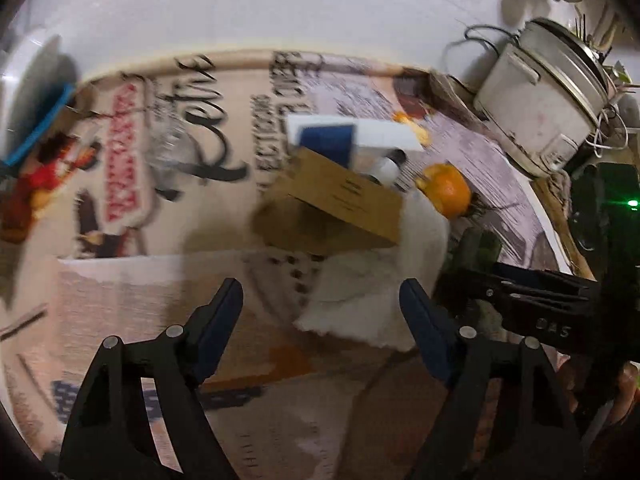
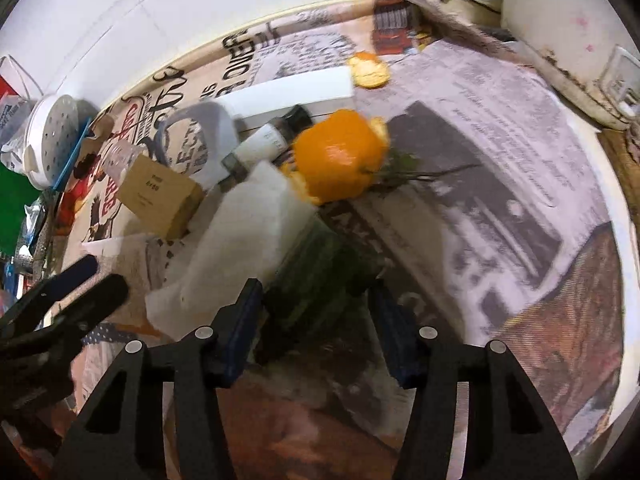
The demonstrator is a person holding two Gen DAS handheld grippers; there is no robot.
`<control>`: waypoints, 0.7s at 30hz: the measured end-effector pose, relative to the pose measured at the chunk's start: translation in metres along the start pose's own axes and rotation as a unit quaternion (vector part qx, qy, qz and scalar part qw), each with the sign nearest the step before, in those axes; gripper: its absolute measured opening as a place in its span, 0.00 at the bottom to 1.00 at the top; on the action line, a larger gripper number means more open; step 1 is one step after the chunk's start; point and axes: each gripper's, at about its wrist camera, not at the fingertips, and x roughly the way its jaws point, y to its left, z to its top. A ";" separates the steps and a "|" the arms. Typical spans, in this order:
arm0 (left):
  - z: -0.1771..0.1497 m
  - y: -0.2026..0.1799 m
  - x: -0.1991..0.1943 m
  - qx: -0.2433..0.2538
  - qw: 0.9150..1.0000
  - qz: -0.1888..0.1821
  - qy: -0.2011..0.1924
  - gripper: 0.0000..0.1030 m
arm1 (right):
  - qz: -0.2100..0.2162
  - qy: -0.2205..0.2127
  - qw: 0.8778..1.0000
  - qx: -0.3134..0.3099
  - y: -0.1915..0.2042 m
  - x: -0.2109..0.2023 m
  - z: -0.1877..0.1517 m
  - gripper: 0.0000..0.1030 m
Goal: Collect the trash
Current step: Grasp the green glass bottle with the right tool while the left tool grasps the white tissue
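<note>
Counter: the newspaper-covered counter [image 2: 500, 152] carries a loose heap of trash near its back edge, below a white wall.
Heap: a brown cardboard box [image 2: 160, 196], a white-and-black small bottle lying on its side [image 2: 264, 142], a long flat white box [image 2: 288, 88] and a crumpled white paper napkin [image 2: 240, 240] lie crowded together, touching or overlapping.
Peel: a large piece of orange peel [image 2: 340, 156] sits just beside the bottle; a smaller orange peel scrap [image 2: 368, 70] lies nearer the back edge.
Dark item: a dark green object [image 2: 316, 280], too blurred to identify, lies partly under the napkin.
Right claw: the right claw [image 2: 316, 320] stands around the dark green object, jaws apart on either side of it; contact cannot be told.
Left claw: the left claw [image 1: 320, 304] hangs open over the napkin's near edge, holding nothing.
Containers: a white rice cooker [image 1: 548, 100] stands at the counter's right back corner, lid shut, contents hidden.
Left edge: a white perforated round lid [image 2: 52, 140] rests there.
</note>
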 end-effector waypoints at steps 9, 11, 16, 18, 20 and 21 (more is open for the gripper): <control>0.000 -0.032 0.045 0.001 1.000 0.000 0.027 0.77 | -0.010 -0.020 0.999 0.030 -0.044 -0.028 -0.009 0.46; 0.000 -0.035 0.054 0.002 0.999 0.010 0.034 0.75 | -0.012 -0.025 0.999 0.036 -0.051 -0.033 -0.010 0.46; -0.003 -0.047 0.055 -0.003 1.000 -0.004 0.026 0.55 | -0.013 -0.039 0.998 0.041 -0.068 -0.046 -0.014 0.46; -0.005 -0.055 0.055 -0.001 1.000 -0.012 0.029 0.41 | -0.013 -0.042 0.998 0.041 -0.074 -0.051 -0.016 0.46; -0.007 -0.064 0.058 0.008 0.999 -0.011 0.035 0.23 | -0.012 -0.047 0.998 0.041 -0.080 -0.056 -0.019 0.46; -0.009 -0.069 0.058 0.012 0.999 -0.013 0.039 0.14 | -0.011 -0.049 0.998 0.039 -0.083 -0.059 -0.020 0.46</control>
